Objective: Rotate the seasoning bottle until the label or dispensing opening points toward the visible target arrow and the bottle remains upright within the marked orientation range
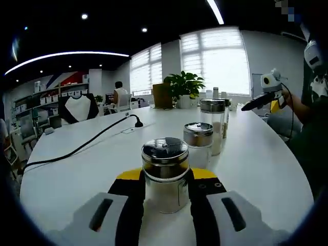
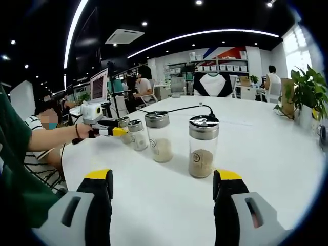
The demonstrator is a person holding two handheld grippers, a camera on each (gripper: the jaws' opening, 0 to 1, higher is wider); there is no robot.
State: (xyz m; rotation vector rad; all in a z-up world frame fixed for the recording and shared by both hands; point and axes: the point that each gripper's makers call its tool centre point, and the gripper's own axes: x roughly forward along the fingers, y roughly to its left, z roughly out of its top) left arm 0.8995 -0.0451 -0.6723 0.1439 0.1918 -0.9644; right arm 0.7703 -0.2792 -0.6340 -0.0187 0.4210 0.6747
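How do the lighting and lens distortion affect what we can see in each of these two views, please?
Left gripper view: bright windows wash out the background, the bottle lid carries glare, and the table edge bows from the fisheye. Right gripper view: dark ceiling with curved light strips, soft shadows under the bottles, and a slightly blurred far room.
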